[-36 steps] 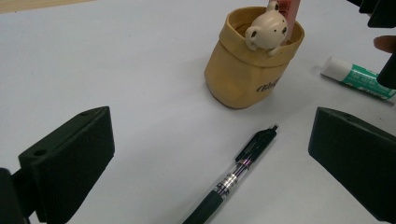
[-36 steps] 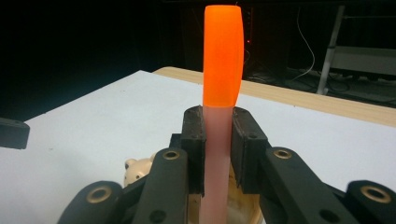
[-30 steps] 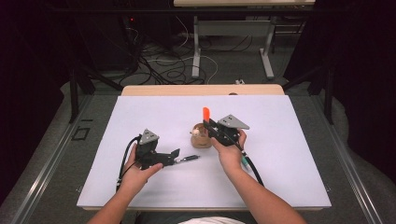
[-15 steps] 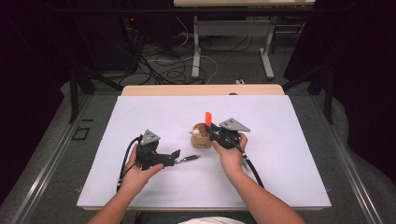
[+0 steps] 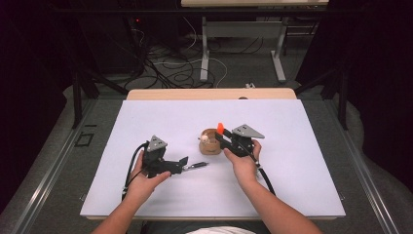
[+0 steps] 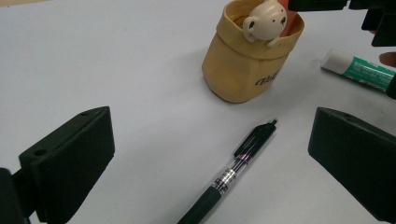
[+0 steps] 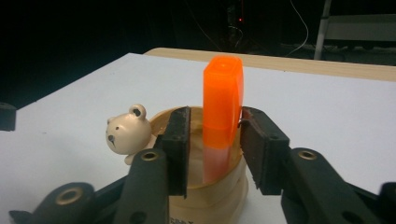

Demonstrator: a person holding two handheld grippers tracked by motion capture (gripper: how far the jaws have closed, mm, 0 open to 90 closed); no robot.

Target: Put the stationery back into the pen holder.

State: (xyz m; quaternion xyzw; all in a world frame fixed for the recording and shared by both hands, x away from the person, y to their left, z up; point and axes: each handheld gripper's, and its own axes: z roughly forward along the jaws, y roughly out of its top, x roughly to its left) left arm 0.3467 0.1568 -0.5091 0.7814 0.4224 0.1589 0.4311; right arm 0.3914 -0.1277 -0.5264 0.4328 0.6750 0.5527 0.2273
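A tan cup [image 5: 208,144] [image 6: 247,60] with a small cream bear [image 6: 266,21] [image 7: 126,133] on its rim stands mid-table. An orange marker [image 5: 220,128] [image 7: 223,107] stands upright with its lower end inside the cup. My right gripper [image 5: 220,138] [image 7: 215,140] straddles the marker; its jaws are slightly apart, with a gap showing at the left pad, so I read it as open. My left gripper [image 5: 182,164] [image 6: 212,135] is wide open, low over the table. A black pen [image 5: 196,165] [image 6: 233,168] lies on the sheet between its jaws, untouched.
A white and green tube [image 6: 359,70] lies on the table just right of the cup, by the right hand. The white sheet [image 5: 146,122] covers the table, whose wooden edge [image 5: 209,93] runs along the back. Cables and table legs are on the floor beyond.
The right gripper has lowered the orange marker from above the cup down into it. The left gripper and the pen have stayed where they were.
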